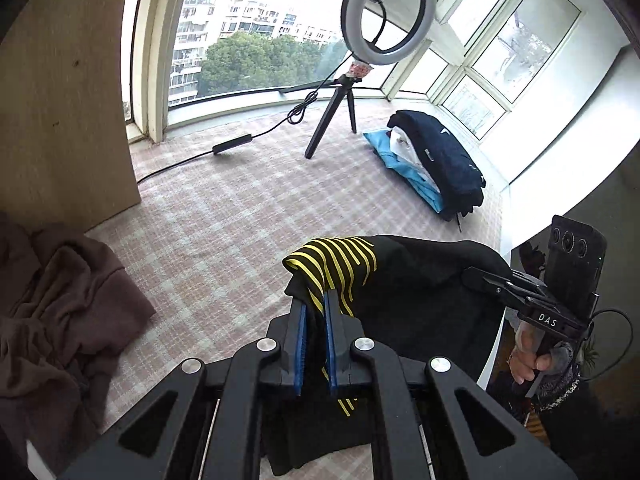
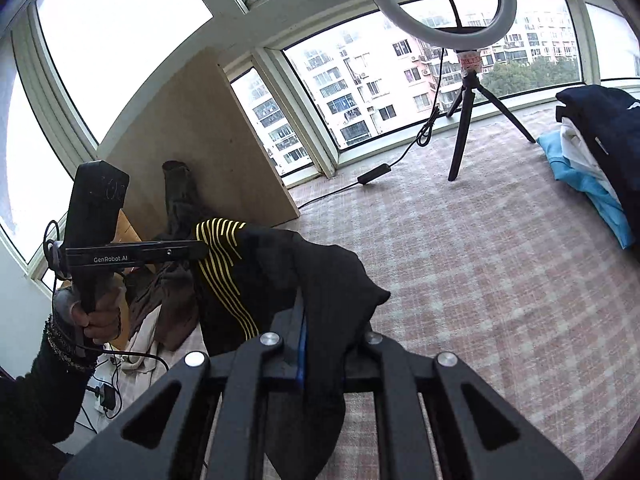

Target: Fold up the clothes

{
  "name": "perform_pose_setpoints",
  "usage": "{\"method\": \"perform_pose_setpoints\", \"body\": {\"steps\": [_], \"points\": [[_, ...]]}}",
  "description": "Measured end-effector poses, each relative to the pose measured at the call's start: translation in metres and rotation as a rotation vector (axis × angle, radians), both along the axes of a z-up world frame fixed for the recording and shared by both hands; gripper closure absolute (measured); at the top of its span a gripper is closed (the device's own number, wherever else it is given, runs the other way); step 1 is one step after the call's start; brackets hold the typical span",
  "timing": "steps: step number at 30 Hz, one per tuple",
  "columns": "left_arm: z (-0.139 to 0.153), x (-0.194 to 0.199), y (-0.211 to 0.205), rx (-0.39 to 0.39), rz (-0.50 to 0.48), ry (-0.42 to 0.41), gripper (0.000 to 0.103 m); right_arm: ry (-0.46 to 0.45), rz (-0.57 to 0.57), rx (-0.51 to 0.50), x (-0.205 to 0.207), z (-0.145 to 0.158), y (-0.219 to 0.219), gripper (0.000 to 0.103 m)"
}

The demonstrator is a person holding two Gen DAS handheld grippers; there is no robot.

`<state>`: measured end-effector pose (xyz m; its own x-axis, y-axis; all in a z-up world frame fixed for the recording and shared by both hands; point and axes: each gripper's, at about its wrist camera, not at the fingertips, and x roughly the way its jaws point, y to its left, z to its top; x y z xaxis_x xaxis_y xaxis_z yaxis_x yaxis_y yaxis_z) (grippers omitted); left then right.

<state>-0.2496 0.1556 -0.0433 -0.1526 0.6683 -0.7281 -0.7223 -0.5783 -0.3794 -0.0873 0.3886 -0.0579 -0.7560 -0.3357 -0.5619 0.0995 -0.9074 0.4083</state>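
Brown garment (image 1: 60, 320) lies crumpled at the near left of the checked cloth surface (image 1: 224, 216), close below a plywood board (image 1: 60, 100) that leans against the window frame. Further right and farther off, a black cable with an inline switch (image 1: 232, 144) runs across the cloth to a ring light (image 1: 390, 12) on a small black tripod, standing before the window.

Centre, near: the left gripper (image 1: 316, 312) has its jaws closed on the yellow-striped edge of a black garment (image 1: 420, 276), the fabric pinched between the blue pads (image 1: 301, 344). This garment hangs in the air above the cloth surface, stretched between the two tools. The right gripper (image 2: 320, 320) holds the opposite plain black edge, jaws clamped with fabric draped over and around them, hiding the right-hand pad. In the left wrist view the right gripper appears at the right, held by the person's hand (image 1: 528, 356).

Far right, a folded stack (image 1: 432, 164) sits near the window corner: dark navy on top, white below it, light blue at the bottom. Nothing lies on the cloth between the held garment and this stack.
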Motion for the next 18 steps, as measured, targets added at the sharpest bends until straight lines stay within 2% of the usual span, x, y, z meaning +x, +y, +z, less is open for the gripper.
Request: {"method": "perform_pose_setpoints", "body": {"steps": [4, 7, 9, 15, 18], "points": [[0.035, 0.024, 0.061, 0.032, -0.069, 0.051, 0.097, 0.054, -0.079, 0.090, 0.036, 0.037, 0.055, 0.093], [0.048, 0.035, 0.123, 0.050, -0.104, 0.057, 0.098, 0.050, -0.156, 0.136, 0.048, 0.057, 0.117, 0.093], [0.054, 0.043, 0.167, 0.048, -0.117, 0.073, 0.103, 0.039, -0.196, 0.159, 0.051, 0.069, 0.168, 0.093], [0.076, 0.054, 0.307, 0.031, -0.129, 0.116, 0.103, -0.002, -0.192, 0.246, 0.030, 0.093, 0.303, 0.096], [0.067, 0.047, 0.366, 0.025, -0.141, 0.079, 0.103, -0.039, -0.130, 0.295, 0.002, 0.091, 0.349, 0.097]]}}
